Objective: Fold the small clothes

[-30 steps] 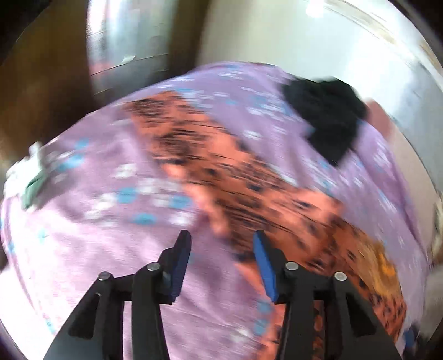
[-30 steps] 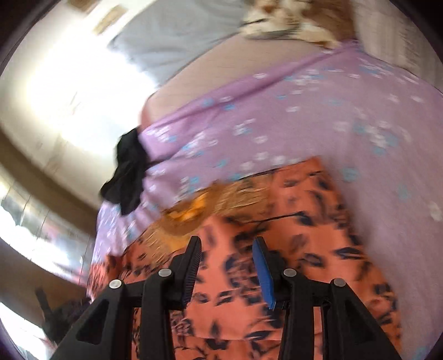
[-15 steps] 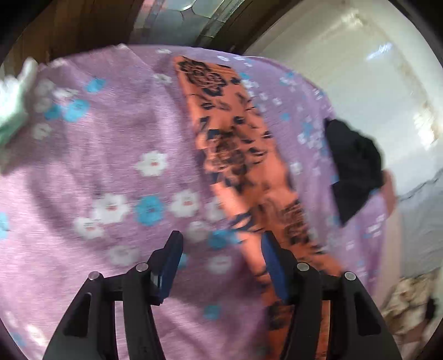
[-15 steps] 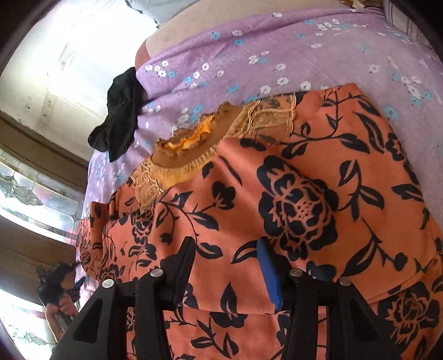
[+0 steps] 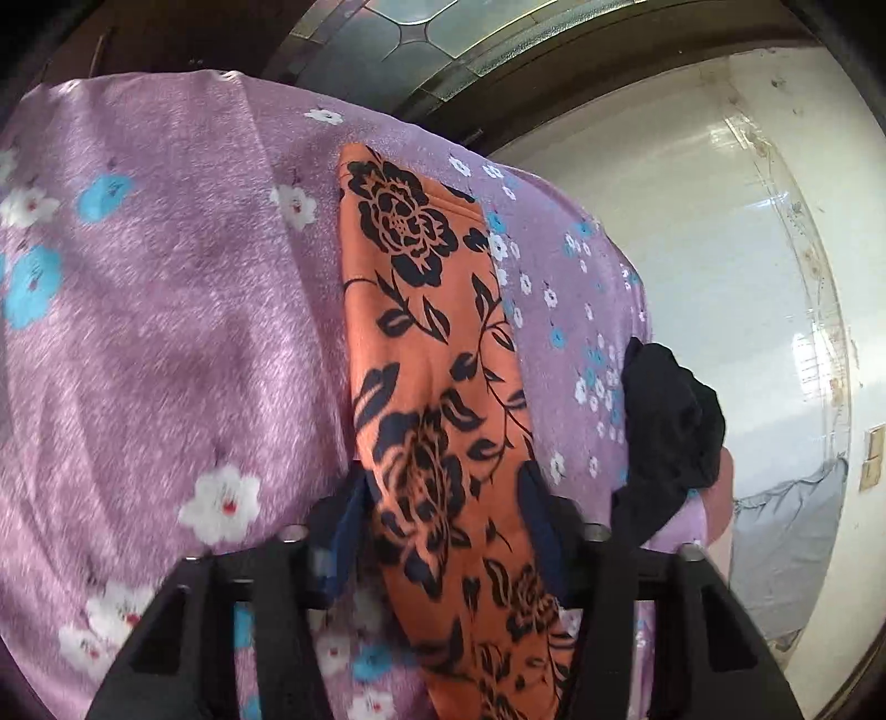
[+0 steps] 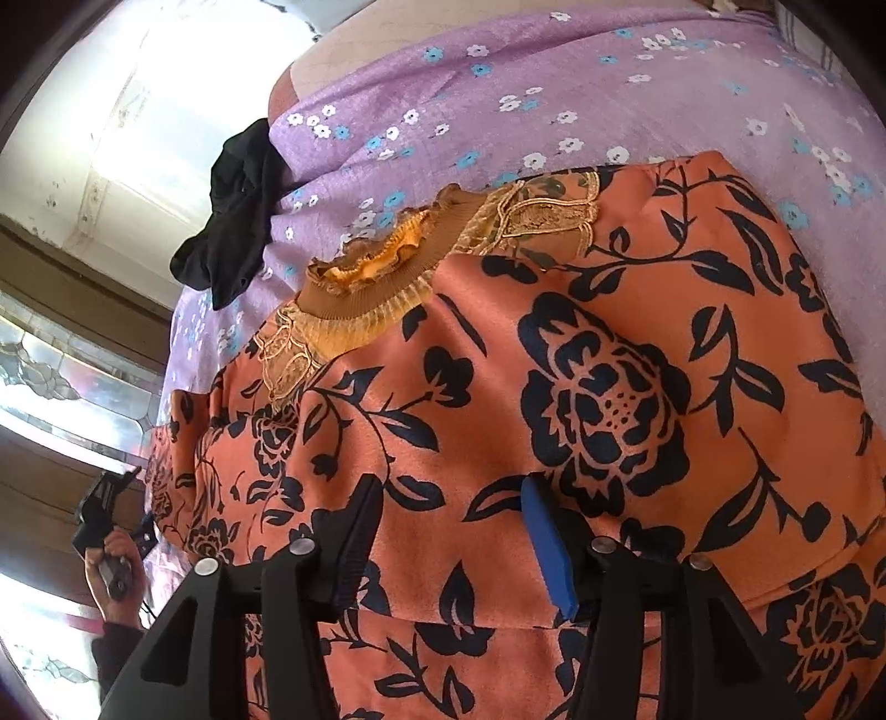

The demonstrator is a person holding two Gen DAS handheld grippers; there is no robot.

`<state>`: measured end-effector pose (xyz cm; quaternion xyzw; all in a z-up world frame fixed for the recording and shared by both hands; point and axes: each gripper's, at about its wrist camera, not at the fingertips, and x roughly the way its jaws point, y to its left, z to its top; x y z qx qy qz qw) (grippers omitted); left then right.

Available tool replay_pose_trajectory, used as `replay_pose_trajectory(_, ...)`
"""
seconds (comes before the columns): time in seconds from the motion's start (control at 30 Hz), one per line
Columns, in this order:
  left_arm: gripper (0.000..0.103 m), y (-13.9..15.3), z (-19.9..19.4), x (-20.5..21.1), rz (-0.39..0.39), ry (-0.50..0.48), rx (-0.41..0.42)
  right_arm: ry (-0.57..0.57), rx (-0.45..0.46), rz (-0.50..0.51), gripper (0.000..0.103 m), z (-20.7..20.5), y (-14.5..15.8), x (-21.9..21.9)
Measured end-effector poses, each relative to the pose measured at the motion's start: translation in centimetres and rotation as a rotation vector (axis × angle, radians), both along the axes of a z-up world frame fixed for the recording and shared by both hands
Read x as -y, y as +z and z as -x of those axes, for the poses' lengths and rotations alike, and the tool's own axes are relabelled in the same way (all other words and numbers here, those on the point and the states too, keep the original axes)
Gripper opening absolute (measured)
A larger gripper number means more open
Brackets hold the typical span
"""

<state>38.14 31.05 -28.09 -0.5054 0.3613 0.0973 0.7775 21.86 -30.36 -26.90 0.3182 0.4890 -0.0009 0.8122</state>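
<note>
An orange garment with black flowers [image 6: 581, 399] lies on a purple flowered bedsheet [image 6: 498, 83]; its gold lace neckline [image 6: 387, 266] points away. In the left wrist view a strip of the garment [image 5: 421, 332] runs from the far edge down between the fingers of my left gripper [image 5: 443, 498], which is open and straddles the cloth. My right gripper [image 6: 448, 498] is open, low over the garment's middle. The left gripper and the hand holding it show at the left edge of the right wrist view [image 6: 108, 520].
A crumpled black garment [image 5: 664, 421] lies near the sheet's far edge, also in the right wrist view [image 6: 238, 216]. White wall [image 5: 692, 221] and a dark wooden window frame with patterned glass [image 5: 443, 33] stand beyond the bed.
My left gripper has moved right and down, so the garment's strip now lies between its fingers. My right gripper has dropped closer to the garment.
</note>
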Motion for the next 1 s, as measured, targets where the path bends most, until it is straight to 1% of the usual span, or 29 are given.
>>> replay_pose_trajectory(0.03,0.031,0.0,-0.5,0.2,-0.014,-0.009,-0.012,0.001,-0.001,0.005,0.057,-0.1,0.0,-0.1)
replay_pose_trajectory(0.07,0.014,-0.1,-1.1,0.4,-0.026,-0.023,-0.019,0.002,-0.001,0.006,0.057,-0.1,0.0,-0.1)
replay_pose_trajectory(0.1,0.006,0.1,-1.5,0.9,-0.05,-0.046,-0.016,0.001,0.0,0.005,0.057,-0.1,0.0,0.0)
replay_pose_trajectory(0.13,0.007,0.3,-1.9,1.3,-0.075,-0.049,-0.02,-0.001,-0.001,0.001,0.057,-0.2,-0.1,0.0)
replay_pose_trajectory(0.2,0.007,1.6,-1.6,2.4,-0.165,-0.062,-0.014,-0.01,0.001,-0.011,0.057,-0.1,-0.1,0.2)
replay_pose_trajectory(0.23,0.007,3.2,-1.6,3.5,-0.228,-0.087,0.022,-0.02,0.004,-0.022,0.057,-0.1,0.0,0.4)
replay_pose_trajectory(0.3,0.007,5.9,-1.5,6.2,-0.323,-0.149,0.078,-0.045,0.018,-0.035,0.057,0.2,0.4,0.9)
replay_pose_trajectory(0.37,0.006,9.3,-0.9,10.8,-0.444,-0.256,0.159,-0.083,0.044,-0.036,0.057,0.6,1.1,1.7)
replay_pose_trajectory(0.4,0.006,10.3,-0.5,12.7,-0.481,-0.297,0.183,-0.098,0.057,-0.039,0.057,0.8,1.4,2.1)
replay_pose_trajectory(0.43,0.006,11.7,0.3,16.1,-0.541,-0.375,0.224,-0.113,0.069,-0.044,0.057,1.0,1.7,2.5)
replay_pose_trajectory(0.47,0.006,12.3,0.8,18.1,-0.568,-0.42,0.247,-0.131,0.084,-0.051,0.057,1.3,2.1,3.0)
replay_pose_trajectory(0.53,0.006,13.3,2.9,24.4,-0.632,-0.578,0.313,-0.172,0.111,-0.064,0.057,1.8,2.8,4.1)
replay_pose_trajectory(0.57,0.006,13.5,3.8,27.3,-0.666,-0.649,0.332,-0.185,0.117,-0.068,0.057,2.0,3.0,4.5)
replay_pose_trajectory(0.6,0.006,13.2,5.4,31.2,-0.718,-0.746,0.353,-0.208,0.126,-0.075,0.057,2.2,3.2,5.2)
replay_pose_trajectory(0.7,0.007,11.1,10.0,39.6,-0.823,-0.998,0.375,-0.258,0.144,-0.091,0.057,2.8,3.8,6.9)
replay_pose_trajectory(0.73,0.009,9.8,12.0,42.8,-0.881,-1.108,0.37,-0.278,0.153,-0.095,0.057,3.1,4.0,7.7)
replay_pose_trajectory(0.77,0.013,8.3,14.1,45.6,-0.954,-1.215,0.358,-0.295,0.161,-0.097,0.057,3.3,4.2,8.3)
replay_pose_trajectory(0.8,0.017,7.3,15.2,47.0,-0.996,-1.268,0.347,-0.313,0.169,-0.098,0.057,3.5,4.5,8.9)
replay_pose_trajectory(0.83,0.024,6.0,16.9,48.5,-1.061,-1.327,0.328,-0.331,0.177,-0.097,0.057,3.8,4.8,9.5)
replay_pose_trajectory(0.87,0.04,5.2,18.0,49.2,-1.104,-1.353,0.314,-0.341,0.182,-0.096,0.057,4.0,5.0,9.8)
replay_pose_trajectory(0.9,0.047,4.4,19.2,49.6,-1.151,-1.365,0.299,-0.355,0.189,-0.092,0.057,4.3,5.3,10.4)
replay_pose_trajectory(0.93,0.053,4.2,20.0,49.4,-1.175,-1.359,0.295,-0.364,0.194,-0.087,0.062,4.5,5.6,10.8)
replay_pose_trajectory(1.0,0.054,4.7,20.4,48.4,-1.187,-1.324,0.295,-0.365,0.197,-0.09,0.066,4.7,5.9,11.1)
